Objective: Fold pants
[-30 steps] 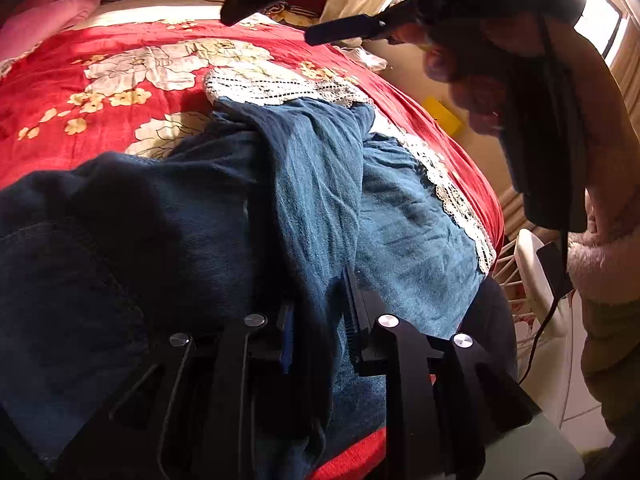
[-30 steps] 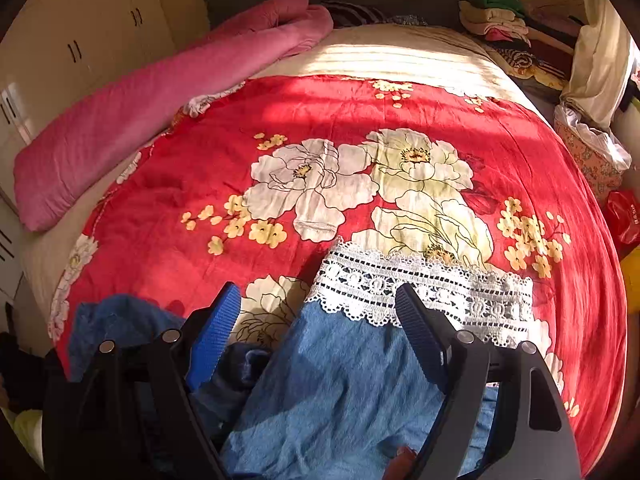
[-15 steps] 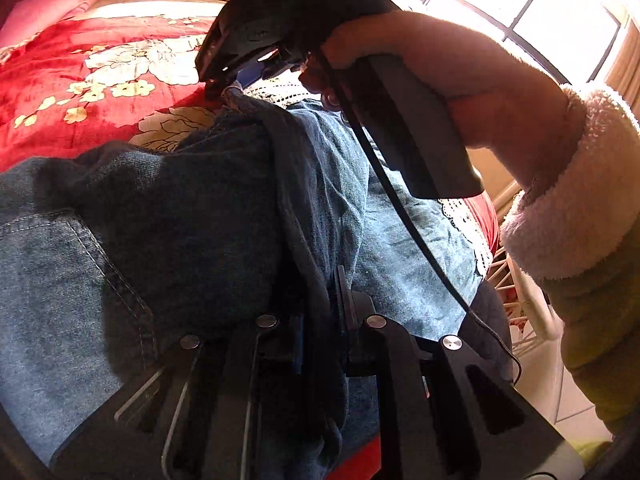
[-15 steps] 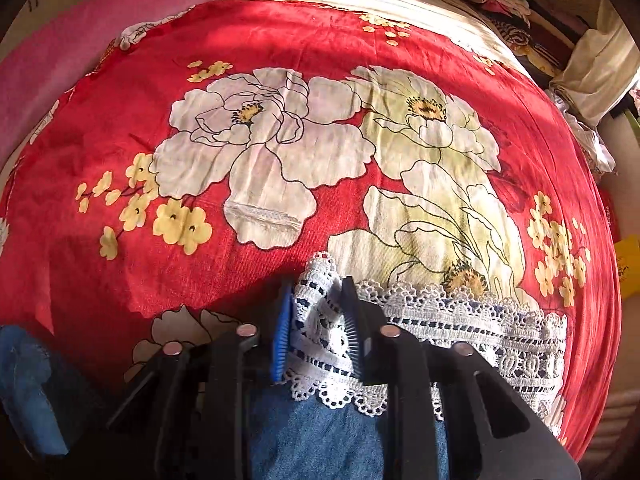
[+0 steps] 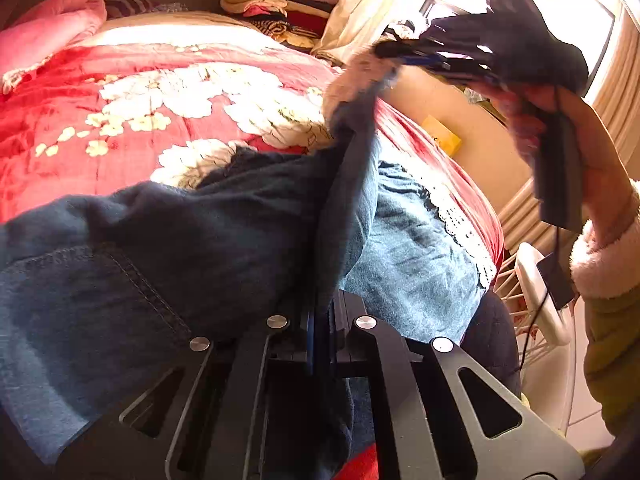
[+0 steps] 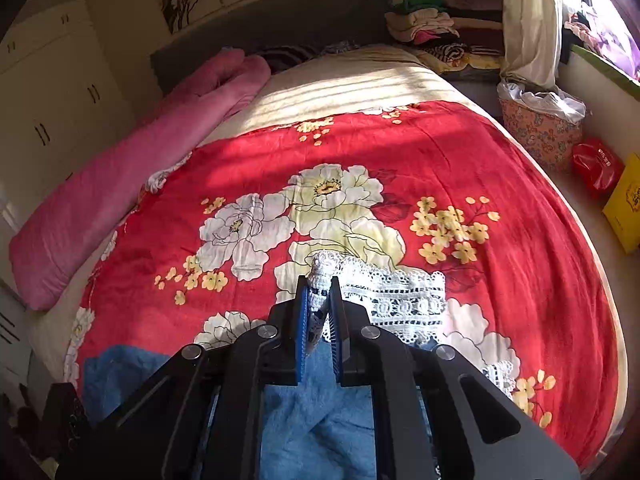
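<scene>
Both grippers are clamped on cloth as I see it. My left gripper (image 5: 320,320) sits at the near edge of the bed, its jaws pressed together on a dark fold of the jeans (image 5: 160,264), and denim bunches up right against the fingers. My right gripper (image 6: 320,304) has just been closing, and its jaws now pinch the white lace hem (image 6: 394,296) of one leg, with a tuft of lace poking out past the fingertips.

Going by size, the bed comes first, covered by a red floral quilt (image 6: 500,168) that fills most of both views. A long pink blanket (image 6: 132,176) lies along its far left side, and a cream sheet (image 6: 340,88) shows beyond the quilt at the far end. The jeans lie on the near part of the quilt, with the waist end toward my left gripper. In the left wrist view one leg rises in a taut dark ridge from the left gripper up to the right gripper, which is blurred there, while the other leg lies flat on the right with its lace edge near the side of the bed.

Smaller things stand to the far right: a stack of folded clothes (image 6: 432,28), a patterned basket (image 6: 540,132), a red bag (image 6: 596,168) and a yellow box (image 6: 624,208).
</scene>
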The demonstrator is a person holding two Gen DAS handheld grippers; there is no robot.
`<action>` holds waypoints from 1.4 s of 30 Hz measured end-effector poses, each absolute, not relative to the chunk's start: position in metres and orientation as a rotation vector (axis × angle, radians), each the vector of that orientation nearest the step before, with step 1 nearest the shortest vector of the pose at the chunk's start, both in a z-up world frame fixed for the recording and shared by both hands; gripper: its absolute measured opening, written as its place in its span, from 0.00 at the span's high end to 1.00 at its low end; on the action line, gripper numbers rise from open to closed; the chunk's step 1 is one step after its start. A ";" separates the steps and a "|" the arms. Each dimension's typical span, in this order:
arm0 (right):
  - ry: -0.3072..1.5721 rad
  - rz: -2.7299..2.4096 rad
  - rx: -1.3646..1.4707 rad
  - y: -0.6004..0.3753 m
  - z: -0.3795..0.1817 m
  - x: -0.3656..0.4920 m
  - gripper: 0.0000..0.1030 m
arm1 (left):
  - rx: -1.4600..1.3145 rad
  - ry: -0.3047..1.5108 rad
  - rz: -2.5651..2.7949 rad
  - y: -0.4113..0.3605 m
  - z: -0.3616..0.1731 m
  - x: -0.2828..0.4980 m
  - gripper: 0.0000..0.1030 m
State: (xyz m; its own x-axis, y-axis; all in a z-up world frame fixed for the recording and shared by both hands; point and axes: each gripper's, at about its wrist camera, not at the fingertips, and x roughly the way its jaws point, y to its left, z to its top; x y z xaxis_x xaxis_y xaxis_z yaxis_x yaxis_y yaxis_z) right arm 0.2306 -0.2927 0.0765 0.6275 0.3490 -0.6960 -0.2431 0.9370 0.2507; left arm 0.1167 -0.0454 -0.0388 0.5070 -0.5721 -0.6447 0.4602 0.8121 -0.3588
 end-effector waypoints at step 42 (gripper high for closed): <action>0.915 0.242 0.410 -0.451 -0.049 0.037 0.91 | 0.259 0.865 -0.643 -0.106 -0.049 0.054 0.99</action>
State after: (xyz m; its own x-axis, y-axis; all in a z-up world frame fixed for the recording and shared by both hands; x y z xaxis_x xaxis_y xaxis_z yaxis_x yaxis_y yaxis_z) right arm 0.0368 -0.4506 -0.0487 0.5908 0.3729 -0.7155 -0.0298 0.8962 0.4426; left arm 0.0541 -0.1057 -0.0493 0.4764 -0.4181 -0.7734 0.6201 0.7834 -0.0416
